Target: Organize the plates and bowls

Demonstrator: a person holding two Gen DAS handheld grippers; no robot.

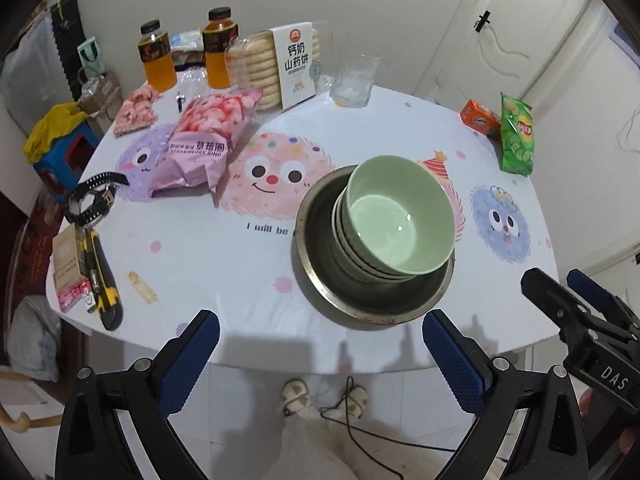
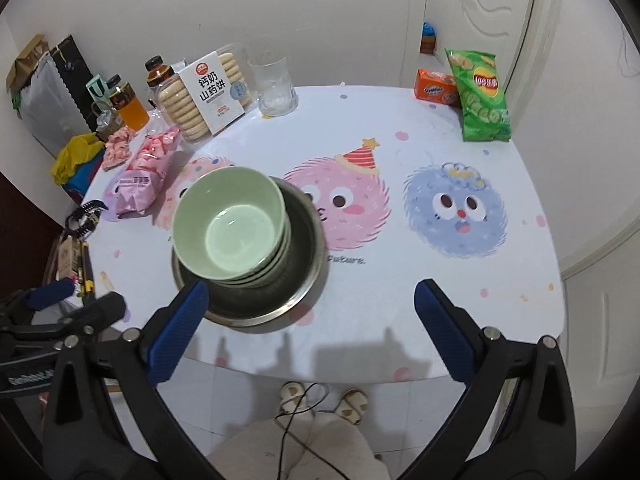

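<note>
Green bowls (image 1: 396, 216) nested in the metal plate (image 1: 320, 276) (stacking apparently finished), both grippers' jaws apart, empty, ready for withdrawal.

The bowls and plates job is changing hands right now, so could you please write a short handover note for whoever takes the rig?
Left gripper: open, empty, held over the table's near edge.
Right gripper: open, empty, likewise at the near edge.
Green bowls: nested in one stack, sitting inside the metal plates, near the front of the table.
Done: bowls and plates appear gathered into one pile; both grippers are clear of it.
Left: I see no other loose dishes; check the pile sits steady, since the bowls sit off-centre.
</note>
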